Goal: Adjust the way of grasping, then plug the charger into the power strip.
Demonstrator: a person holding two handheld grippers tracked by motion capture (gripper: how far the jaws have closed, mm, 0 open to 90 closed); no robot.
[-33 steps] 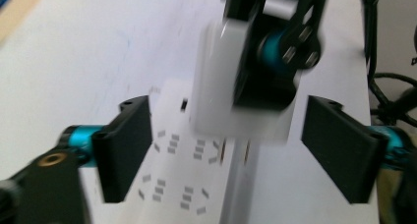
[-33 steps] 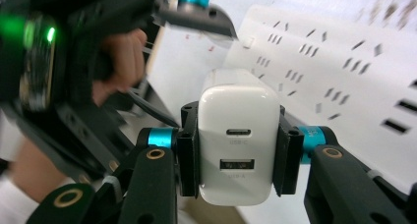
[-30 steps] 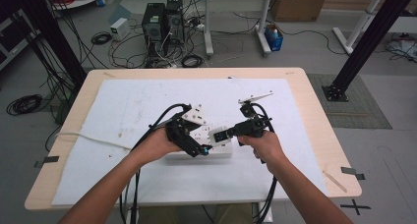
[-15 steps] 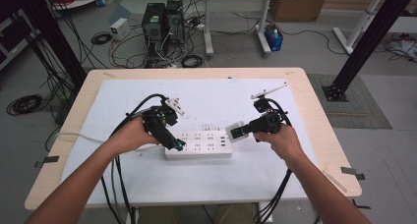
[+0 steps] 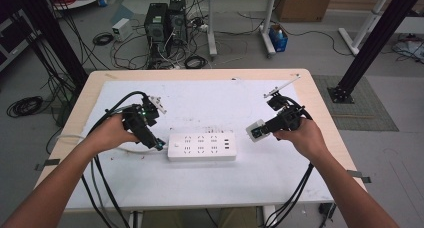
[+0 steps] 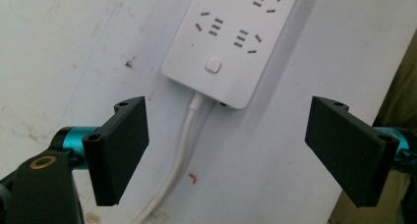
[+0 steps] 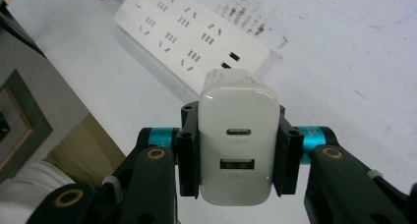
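Both grippers are held above the white sheet [image 5: 200, 188] that covers the table [image 5: 320, 88]. From the middle of the high view, the left gripper [image 5: 150, 133] is at about 9 o'clock and the right gripper [image 5: 257, 130] is at about 3 o'clock. The white power strip [image 5: 201, 146] lies flat between them, a little toward 6 o'clock, and neither gripper touches it.

Seen in the left gripper view, the left gripper [image 6: 228, 150] has its two black jaws wide apart with nothing between them. The switch end of the power strip [image 6: 231, 42] is at 12 o'clock from the jaws, with its square button [image 6: 213, 65] near the edge. The white cord [image 6: 184, 145] leaves this end and runs toward 7 o'clock, passing between the jaws on the sheet below.

In the right gripper view, the right gripper [image 7: 236, 155] is clamped on a white charger [image 7: 237, 140]; one jaw presses on each side of it. The face of the charger shows a USB-C port above and a wider USB port below. Beyond it, at about 11 o'clock, the power strip [image 7: 192, 37] lies diagonally on the sheet, apart from the charger.
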